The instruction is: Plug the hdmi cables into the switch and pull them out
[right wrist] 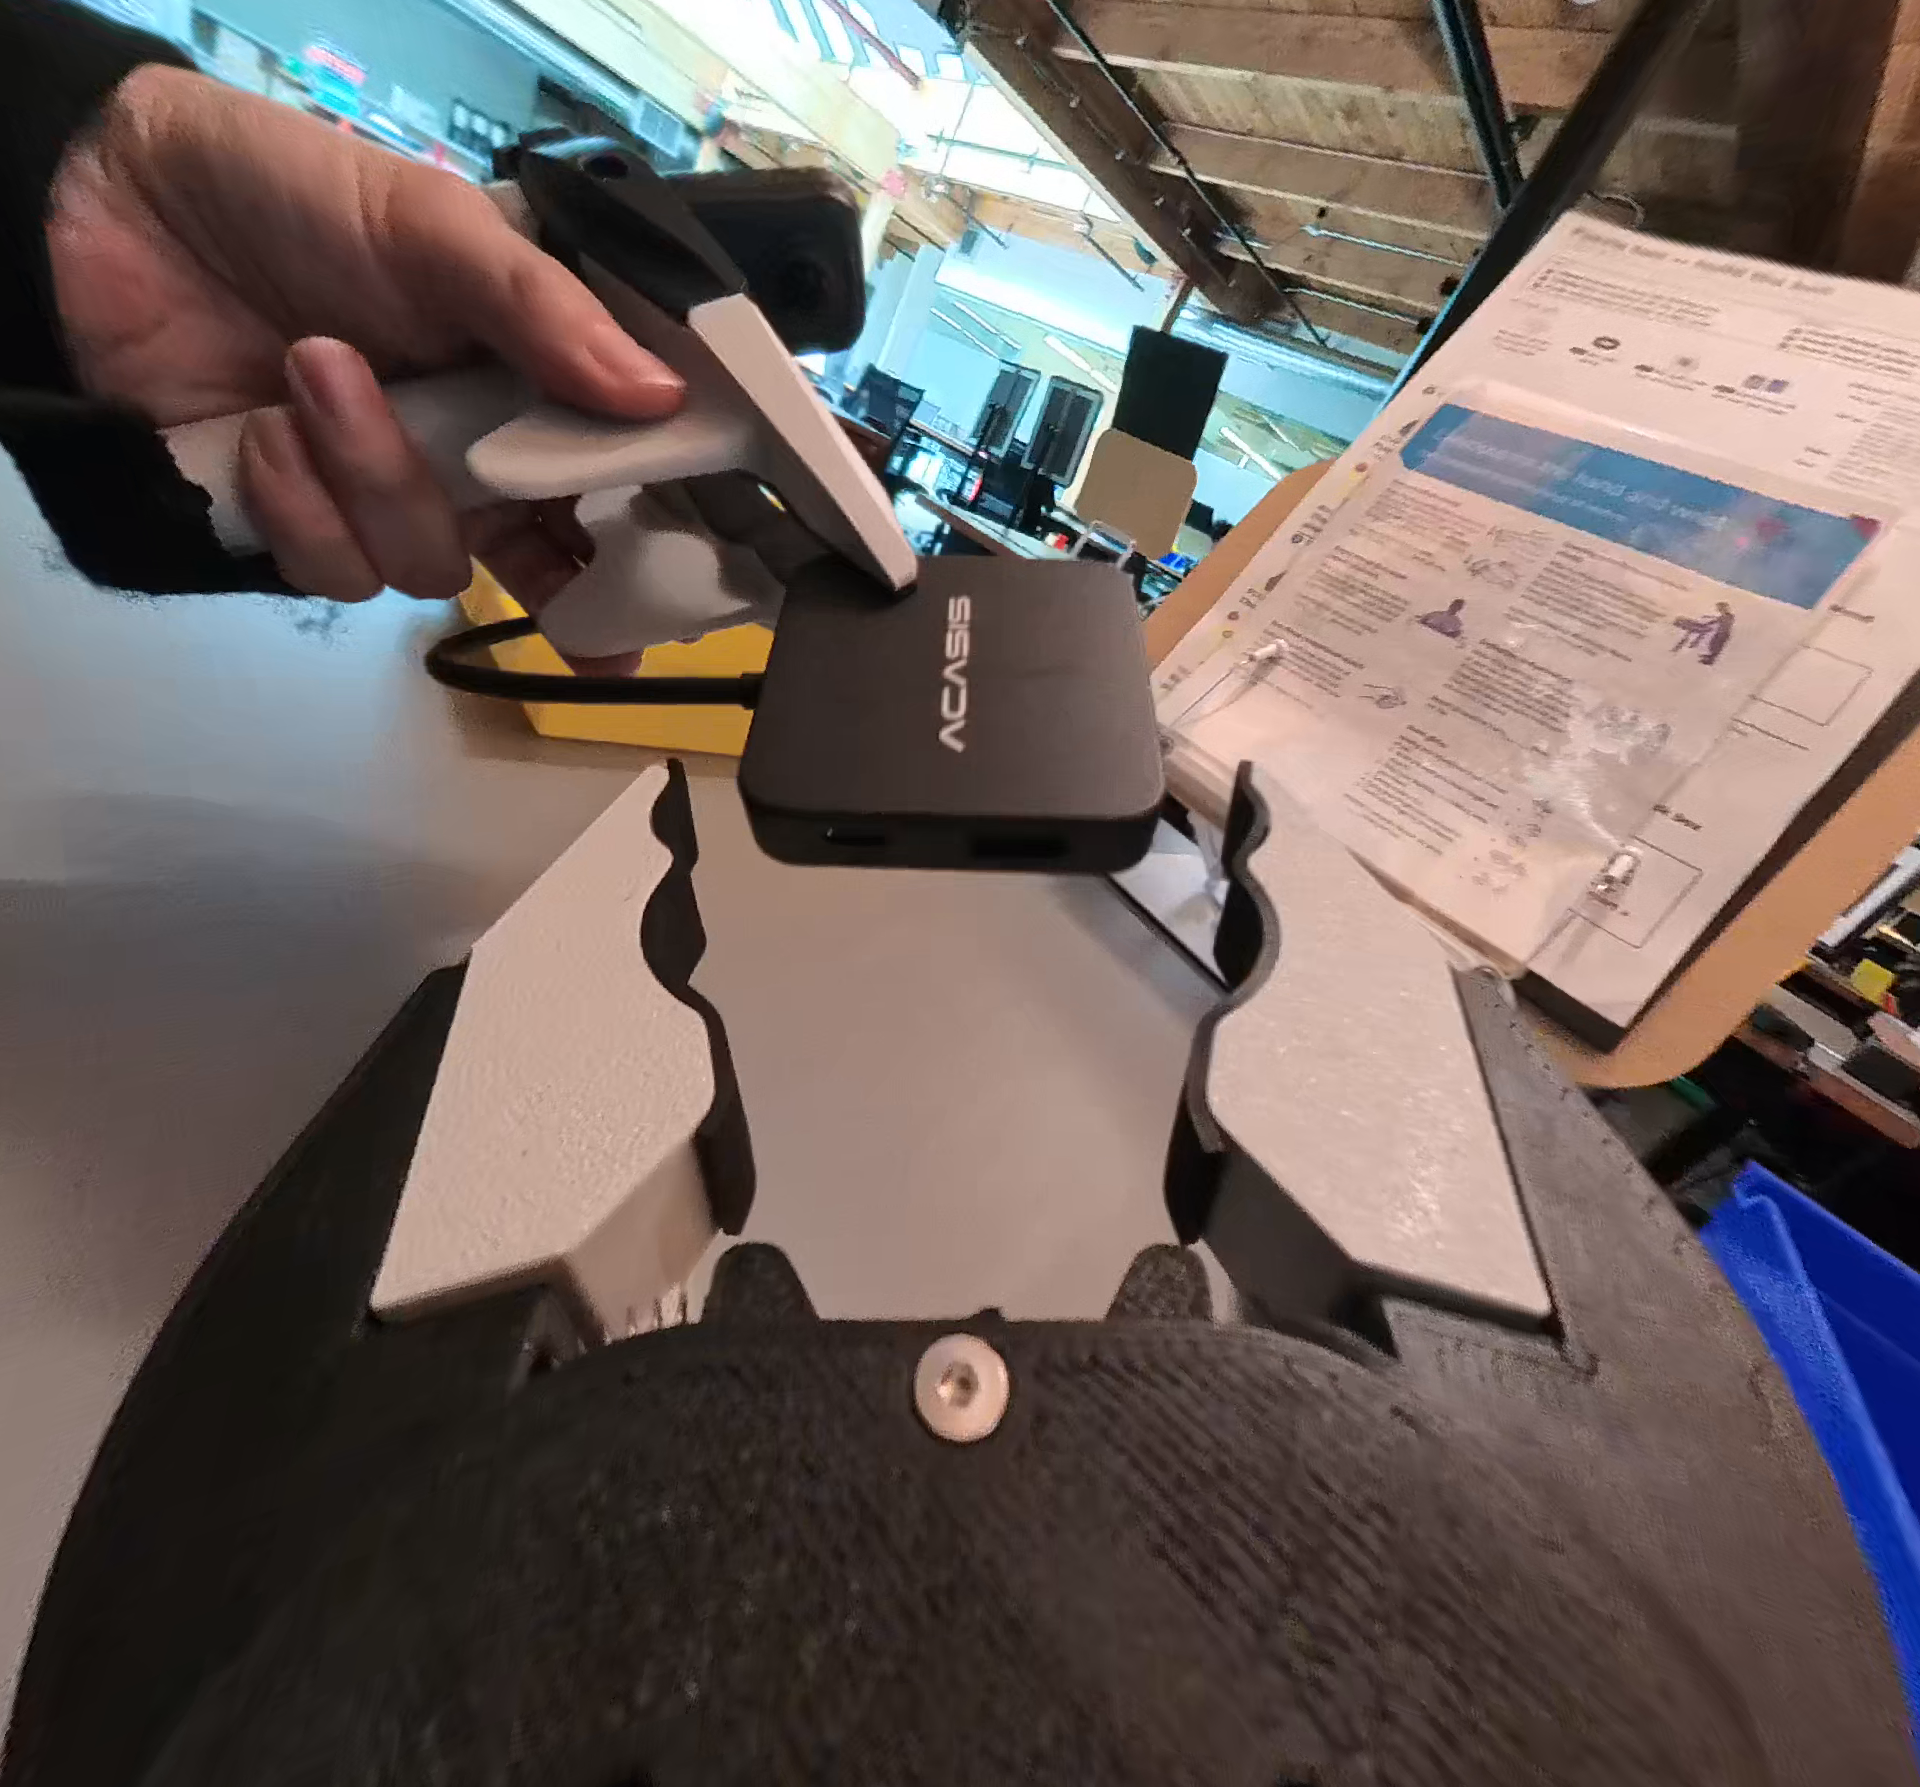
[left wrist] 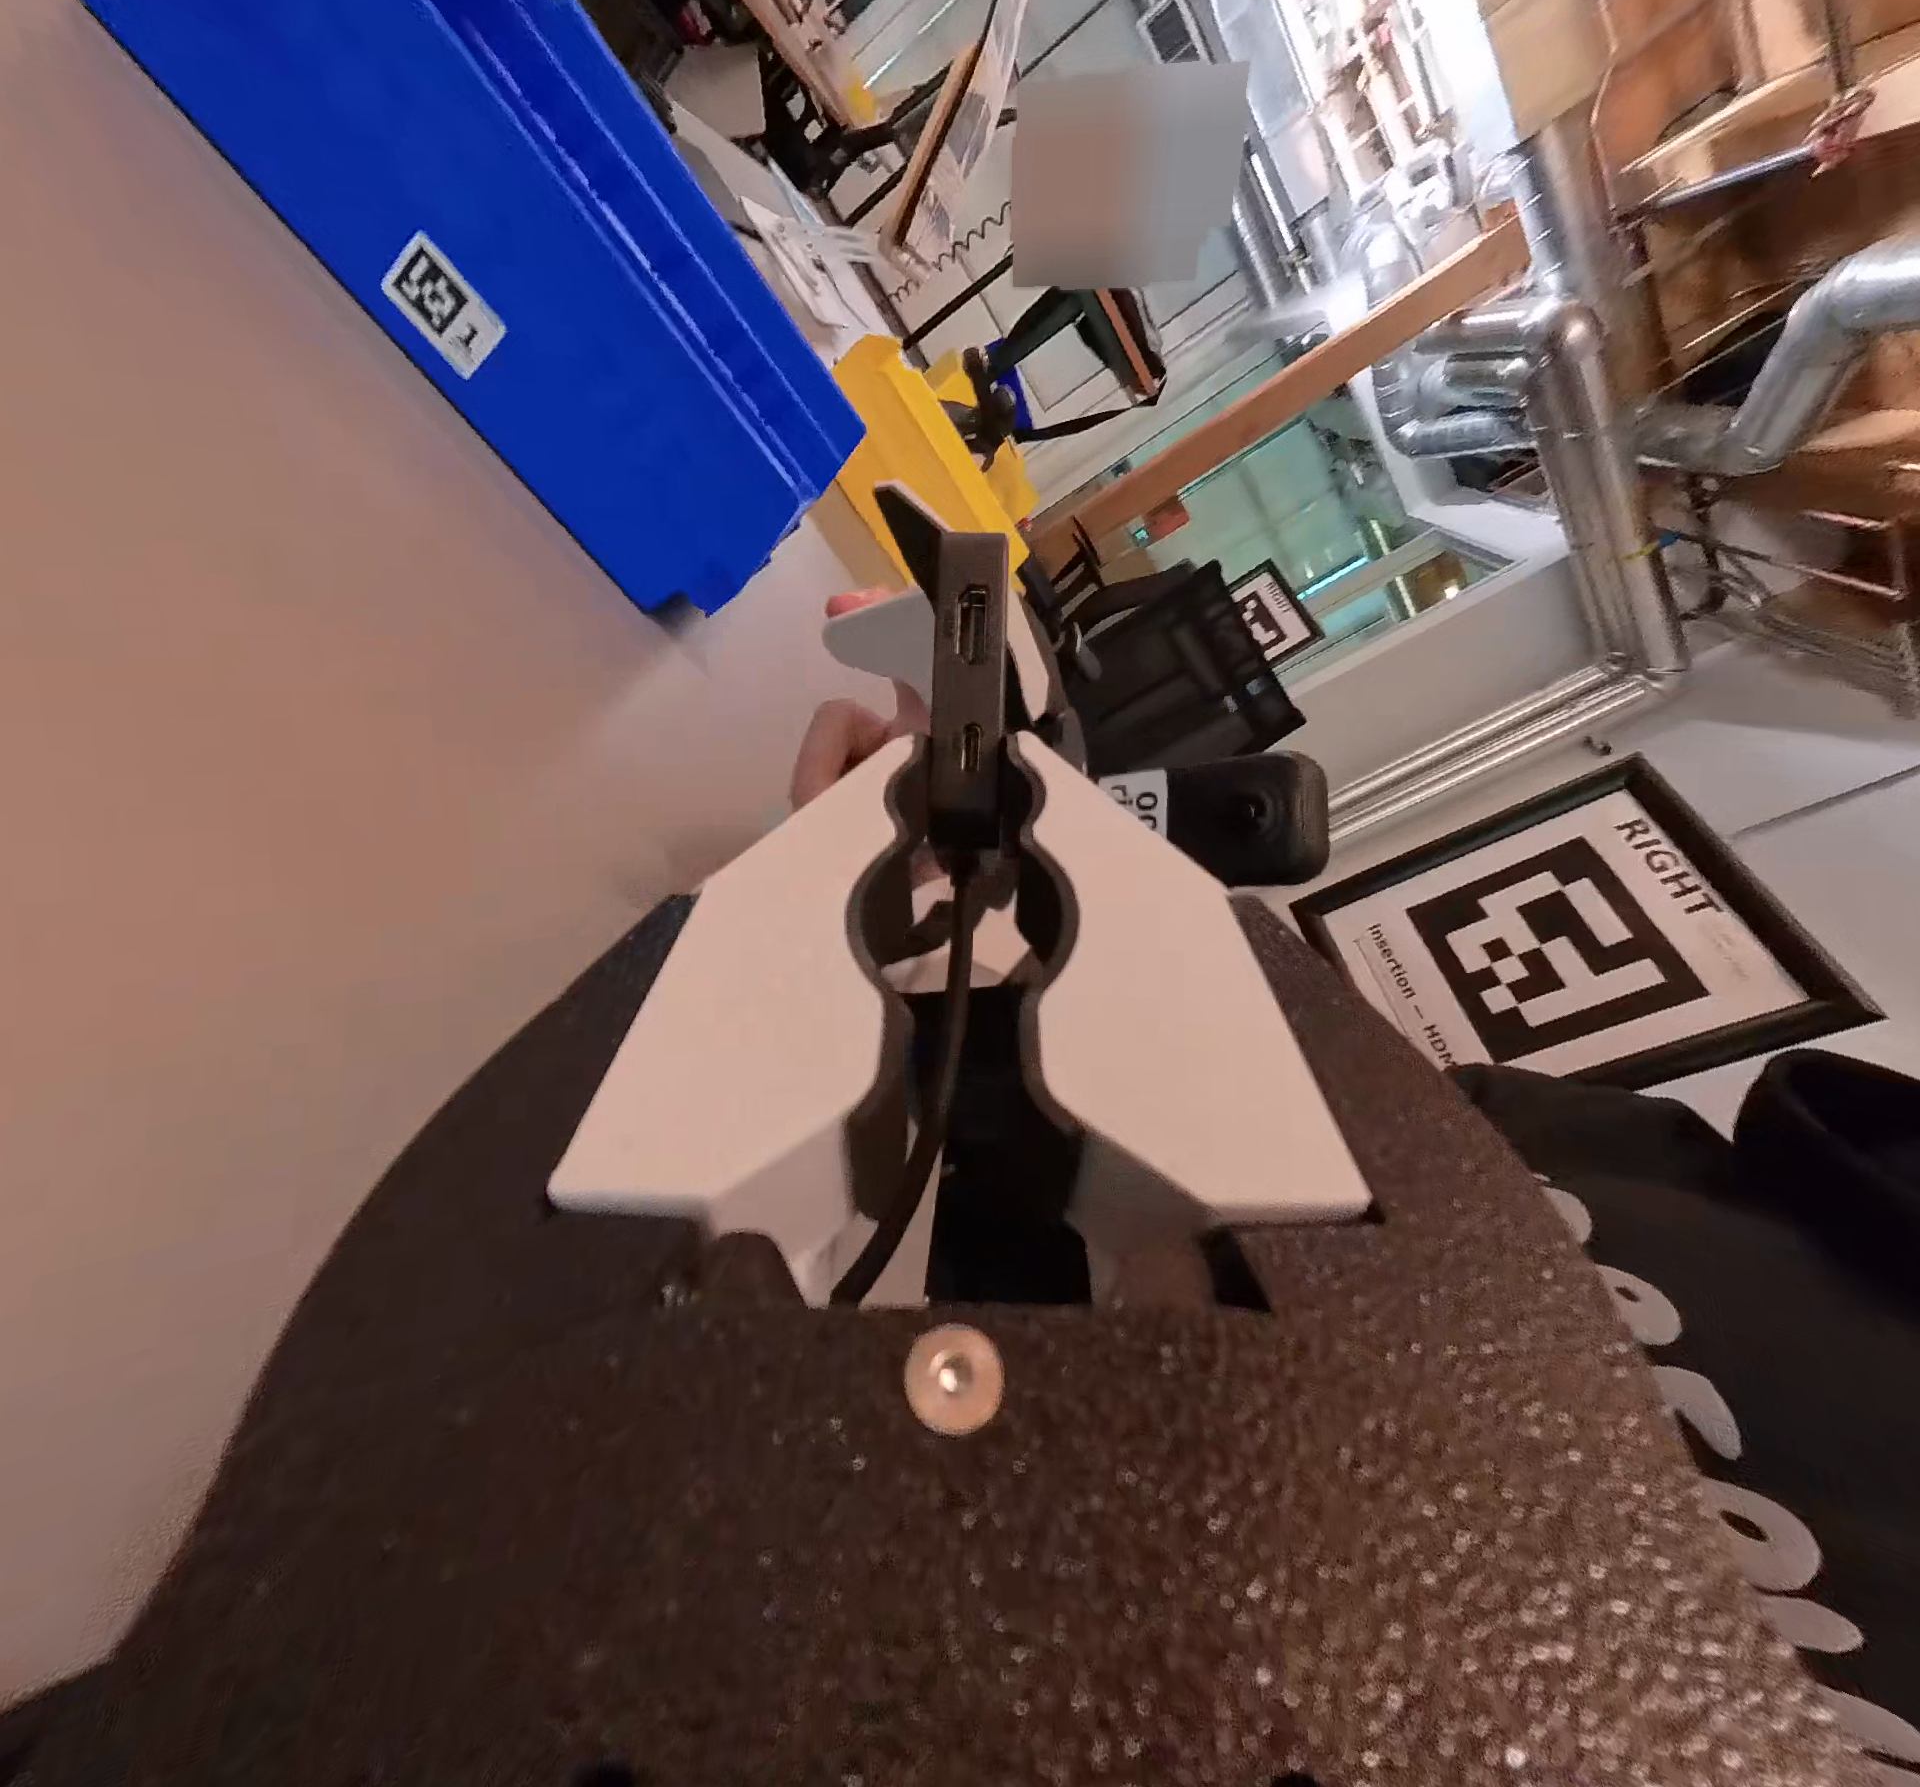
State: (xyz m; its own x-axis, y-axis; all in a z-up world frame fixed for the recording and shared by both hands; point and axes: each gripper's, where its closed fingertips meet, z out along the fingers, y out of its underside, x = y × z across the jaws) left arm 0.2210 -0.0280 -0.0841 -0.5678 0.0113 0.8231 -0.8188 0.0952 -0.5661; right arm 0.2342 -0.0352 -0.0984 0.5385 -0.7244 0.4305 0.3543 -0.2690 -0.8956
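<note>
Two tongs over pale worktop (right wrist: 208, 802): left tongs (left wrist: 961, 802) pinching flat black plastic switch (right wrist: 951, 709) edge-on, its thin black cable (right wrist: 582, 683) trailing toward nine o'clock; right tongs (right wrist: 956, 906) spread wide, empty, switch at twelve o'clock.

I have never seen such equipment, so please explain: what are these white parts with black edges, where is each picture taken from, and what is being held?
No robot works here: a person carries a handheld gripper in each hand, and each has a camera looking along its two fingers. The left wrist view shows the left gripper shut on the black switch, whose thin cable runs back between the fingers. The right wrist view shows the right gripper open and empty, facing the same switch, with the person's hand holding the other gripper. The white table carries a blue bin and a yellow box.
</note>
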